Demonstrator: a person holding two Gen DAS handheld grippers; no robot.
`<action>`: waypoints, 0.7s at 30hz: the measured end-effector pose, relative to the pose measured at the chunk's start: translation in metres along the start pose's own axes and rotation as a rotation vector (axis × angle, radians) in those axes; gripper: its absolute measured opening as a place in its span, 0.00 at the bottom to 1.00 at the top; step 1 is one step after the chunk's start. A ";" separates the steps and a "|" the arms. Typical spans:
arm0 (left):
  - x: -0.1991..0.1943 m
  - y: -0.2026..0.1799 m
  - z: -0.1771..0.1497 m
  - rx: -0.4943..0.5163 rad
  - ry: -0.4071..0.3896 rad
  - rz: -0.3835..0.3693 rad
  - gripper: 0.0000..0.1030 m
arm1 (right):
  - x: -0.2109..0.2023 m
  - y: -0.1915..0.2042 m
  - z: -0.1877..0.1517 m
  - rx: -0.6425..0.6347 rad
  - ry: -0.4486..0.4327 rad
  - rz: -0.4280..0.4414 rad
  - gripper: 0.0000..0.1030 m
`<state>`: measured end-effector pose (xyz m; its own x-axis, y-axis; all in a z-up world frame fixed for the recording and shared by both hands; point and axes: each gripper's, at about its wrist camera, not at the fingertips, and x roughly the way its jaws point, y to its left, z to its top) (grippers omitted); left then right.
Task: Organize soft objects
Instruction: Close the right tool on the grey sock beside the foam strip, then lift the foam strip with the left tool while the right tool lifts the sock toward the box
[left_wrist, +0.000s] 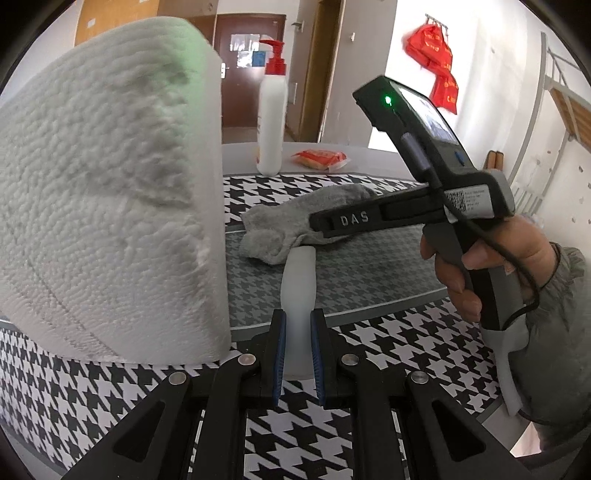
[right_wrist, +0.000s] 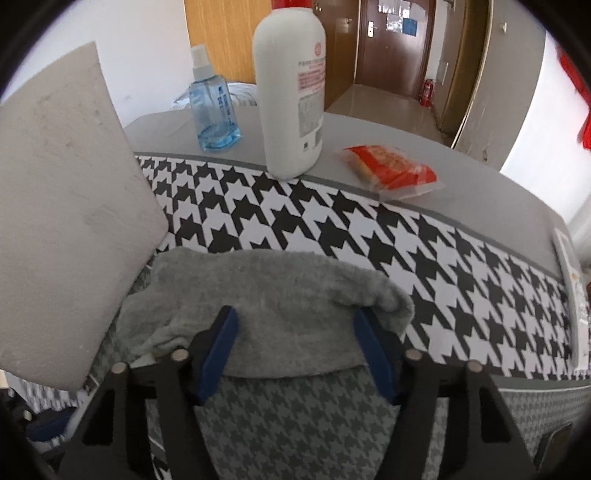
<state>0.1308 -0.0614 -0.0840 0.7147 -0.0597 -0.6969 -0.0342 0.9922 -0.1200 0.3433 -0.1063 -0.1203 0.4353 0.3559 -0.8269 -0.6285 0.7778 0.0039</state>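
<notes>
A grey sock (right_wrist: 280, 295) lies crumpled on the houndstooth mat (right_wrist: 332, 229). My right gripper (right_wrist: 297, 343) stands over it, blue pads set down on either side of a flat stretch of the fabric, jaws open. In the left wrist view a hand holds that gripper (left_wrist: 317, 227) with its tip on the sock (left_wrist: 273, 229). My left gripper (left_wrist: 297, 321) is shut on a translucent white strip (left_wrist: 298, 280). A large white paper towel roll (left_wrist: 107, 192) fills the left, close to the lens and tilted (right_wrist: 66, 221). Whether the strip belongs to the roll's wrapping I cannot tell.
A white pump bottle (right_wrist: 291, 92) with a red top stands at the mat's far edge on the grey table (right_wrist: 461, 184). Left of it is a blue spray bottle (right_wrist: 214, 107), right of it a red snack packet (right_wrist: 391, 171). A flat white item (right_wrist: 567, 280) lies at the right edge.
</notes>
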 end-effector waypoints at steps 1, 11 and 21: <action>-0.002 0.001 0.000 0.000 -0.001 0.003 0.14 | 0.001 0.000 0.000 0.000 -0.004 -0.003 0.62; -0.018 0.011 -0.003 0.026 -0.010 0.014 0.14 | -0.007 -0.004 -0.003 0.006 -0.018 -0.042 0.12; -0.020 0.014 0.006 0.063 -0.020 0.001 0.14 | -0.049 -0.007 -0.017 0.047 -0.079 -0.053 0.11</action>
<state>0.1207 -0.0461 -0.0673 0.7287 -0.0571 -0.6824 0.0089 0.9972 -0.0739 0.3153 -0.1378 -0.0898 0.5177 0.3522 -0.7797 -0.5732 0.8193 -0.0105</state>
